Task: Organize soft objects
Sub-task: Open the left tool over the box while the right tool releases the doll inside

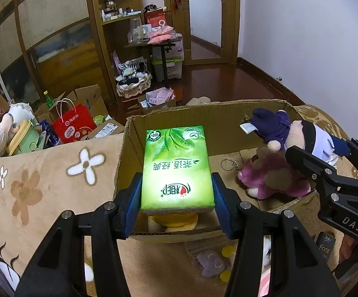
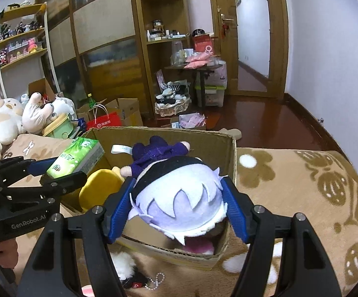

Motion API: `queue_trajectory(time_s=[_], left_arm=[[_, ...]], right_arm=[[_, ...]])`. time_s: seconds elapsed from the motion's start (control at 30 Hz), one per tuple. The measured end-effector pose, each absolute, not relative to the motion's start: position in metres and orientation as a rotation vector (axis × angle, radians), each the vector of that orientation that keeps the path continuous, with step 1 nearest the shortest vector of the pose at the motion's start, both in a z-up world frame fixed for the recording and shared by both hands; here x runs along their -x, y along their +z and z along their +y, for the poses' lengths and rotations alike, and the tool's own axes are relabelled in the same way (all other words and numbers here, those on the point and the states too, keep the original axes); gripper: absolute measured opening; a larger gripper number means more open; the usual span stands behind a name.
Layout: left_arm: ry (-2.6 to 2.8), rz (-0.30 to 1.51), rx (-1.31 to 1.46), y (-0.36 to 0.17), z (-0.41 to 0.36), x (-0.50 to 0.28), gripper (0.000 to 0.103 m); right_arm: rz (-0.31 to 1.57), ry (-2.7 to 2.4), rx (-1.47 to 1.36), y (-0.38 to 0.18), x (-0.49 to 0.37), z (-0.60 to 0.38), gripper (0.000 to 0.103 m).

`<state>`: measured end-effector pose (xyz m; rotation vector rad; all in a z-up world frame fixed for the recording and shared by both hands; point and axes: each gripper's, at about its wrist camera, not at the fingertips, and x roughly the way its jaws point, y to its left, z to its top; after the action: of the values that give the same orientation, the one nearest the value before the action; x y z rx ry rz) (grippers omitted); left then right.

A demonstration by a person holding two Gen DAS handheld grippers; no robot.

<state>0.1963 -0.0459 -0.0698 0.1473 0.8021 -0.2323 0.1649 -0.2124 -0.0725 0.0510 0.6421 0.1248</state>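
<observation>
My left gripper (image 1: 176, 193) is shut on a green tissue pack (image 1: 176, 165) and holds it over the left side of an open cardboard box (image 1: 203, 113). My right gripper (image 2: 176, 205) is shut on the white-haired head of a plush doll in purple clothes (image 2: 176, 198), held over the box's right side. The doll (image 1: 292, 131) and right gripper (image 1: 327, 163) also show in the left wrist view. A pink plush bear (image 1: 273, 180) with a key ring and a yellow plush (image 2: 100, 185) lie inside the box. The tissue pack (image 2: 77, 158) shows in the right wrist view too.
The box sits on a tan flower-patterned blanket (image 1: 43, 173). A small lilac plush (image 1: 211, 262) lies in front of the box. Plush toys (image 2: 11, 118), a red paper bag (image 1: 74, 123) and cartons crowd the left. A wardrobe (image 2: 104, 49) and wooden floor (image 2: 265, 118) lie beyond.
</observation>
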Motion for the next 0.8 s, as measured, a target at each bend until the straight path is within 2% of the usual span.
queue_trajectory(time_s=[0.17,0.53,0.67,0.8], left_arm=[[-0.221,0.783,-0.164,-0.069,-0.046,-0.193,0.059],[-0.196,0.78,-0.173,-0.065,-0.042,-0.188,0.069],[-0.191,0.781,-0.166,-0.063,-0.04,-0.186,0.07],[-0.179,0.781,-0.151,-0.06,-0.038,-0.18,0.079]], right_arm=[[0.645,0.129,-0.05,-0.076,-0.165,-0.212,0.077],[0.634,0.138,-0.088,-0.072,-0.162,-0.22,0.078],[0.623,0.134,-0.106,-0.068,-0.157,-0.222,0.084],[0.598,0.114,-0.111,-0.059,-0.147,-0.226,0.09]])
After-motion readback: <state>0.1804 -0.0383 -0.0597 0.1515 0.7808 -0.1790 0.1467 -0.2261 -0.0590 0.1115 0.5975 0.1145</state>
